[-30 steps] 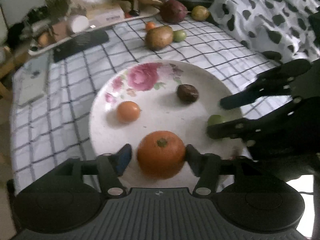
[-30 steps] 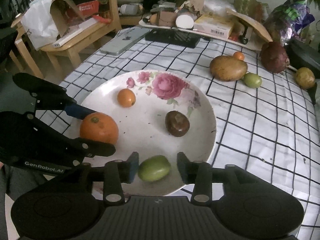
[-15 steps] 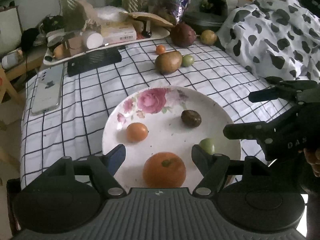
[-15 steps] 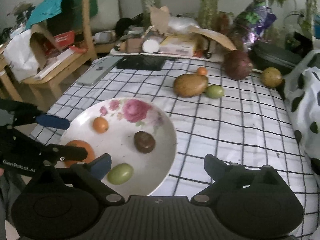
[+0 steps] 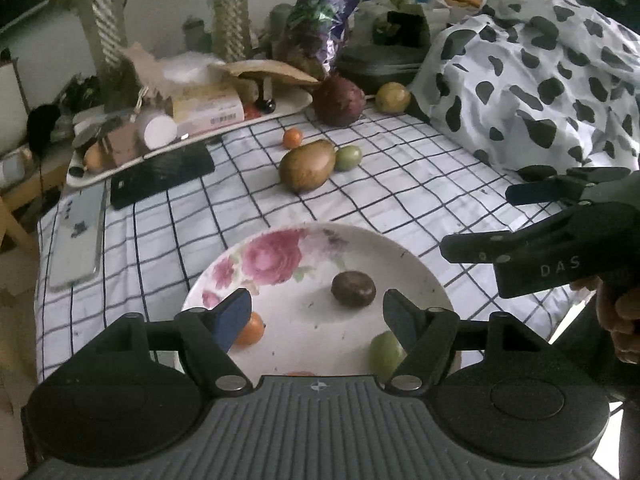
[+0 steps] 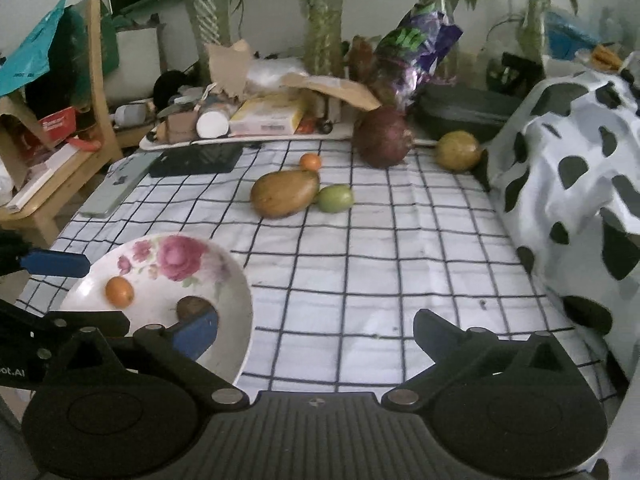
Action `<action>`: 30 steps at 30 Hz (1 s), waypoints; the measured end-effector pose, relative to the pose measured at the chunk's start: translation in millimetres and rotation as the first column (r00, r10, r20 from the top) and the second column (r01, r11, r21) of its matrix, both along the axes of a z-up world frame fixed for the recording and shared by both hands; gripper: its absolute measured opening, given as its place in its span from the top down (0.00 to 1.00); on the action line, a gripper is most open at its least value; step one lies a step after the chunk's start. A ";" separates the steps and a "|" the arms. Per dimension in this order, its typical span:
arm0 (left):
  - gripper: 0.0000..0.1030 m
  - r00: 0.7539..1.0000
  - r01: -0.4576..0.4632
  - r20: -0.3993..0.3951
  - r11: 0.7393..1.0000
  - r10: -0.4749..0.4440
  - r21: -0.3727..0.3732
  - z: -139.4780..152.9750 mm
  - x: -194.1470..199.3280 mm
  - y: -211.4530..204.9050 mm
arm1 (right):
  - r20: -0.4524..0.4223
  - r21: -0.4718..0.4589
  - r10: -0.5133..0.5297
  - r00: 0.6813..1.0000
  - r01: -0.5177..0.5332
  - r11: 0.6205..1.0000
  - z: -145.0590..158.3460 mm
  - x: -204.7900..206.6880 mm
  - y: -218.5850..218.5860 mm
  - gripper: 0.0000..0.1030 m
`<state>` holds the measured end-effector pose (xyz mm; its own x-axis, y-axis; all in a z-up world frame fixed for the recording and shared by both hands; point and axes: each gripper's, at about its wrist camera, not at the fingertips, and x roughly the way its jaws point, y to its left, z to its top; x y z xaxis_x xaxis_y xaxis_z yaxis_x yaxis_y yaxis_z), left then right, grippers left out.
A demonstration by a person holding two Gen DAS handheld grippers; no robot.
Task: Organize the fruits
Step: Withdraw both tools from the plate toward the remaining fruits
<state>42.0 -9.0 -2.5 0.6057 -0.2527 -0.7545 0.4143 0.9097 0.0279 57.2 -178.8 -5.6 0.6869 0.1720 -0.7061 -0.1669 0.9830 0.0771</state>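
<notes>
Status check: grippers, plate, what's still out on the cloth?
Left gripper and right gripper open, empty. Floral plate holds fruit. Mango, green fruit still on the cloth. Path clear.

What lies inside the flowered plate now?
On the plate: a dark brown fruit, a small orange one and a green one, both partly behind the left tongs. A larger orange fruit is almost wholly covered.

Bare checked cloth (image 6: 400,264) between plate (image 6: 236,280) and mango (image 6: 284,198); spotted fabric (image 6: 580,184) crowding the right
</notes>
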 end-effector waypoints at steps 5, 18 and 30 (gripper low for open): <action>0.31 1.000 0.013 0.028 1.000 -0.013 0.002 1.5 1.4 -4.6 | -0.002 -0.025 -0.008 1.000 0.008 1.000 -2.3 1.4 -0.9 0.00; 0.31 0.998 0.046 0.044 0.999 -0.046 0.003 0.5 12.3 -11.8 | -0.006 -0.057 -0.054 0.999 0.054 0.997 0.6 5.8 -4.3 0.00; 0.31 0.998 0.052 0.028 0.998 -0.051 -0.032 -0.2 33.9 -11.2 | -0.001 -0.052 -0.125 0.992 0.124 0.991 0.1 19.7 -11.0 0.00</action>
<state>75.9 -20.2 -2.7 0.6119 -0.3081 -0.7285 0.4598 0.8880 0.0106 76.9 -189.8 -5.5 0.6977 0.0488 -0.7147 -0.0427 0.9987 0.0266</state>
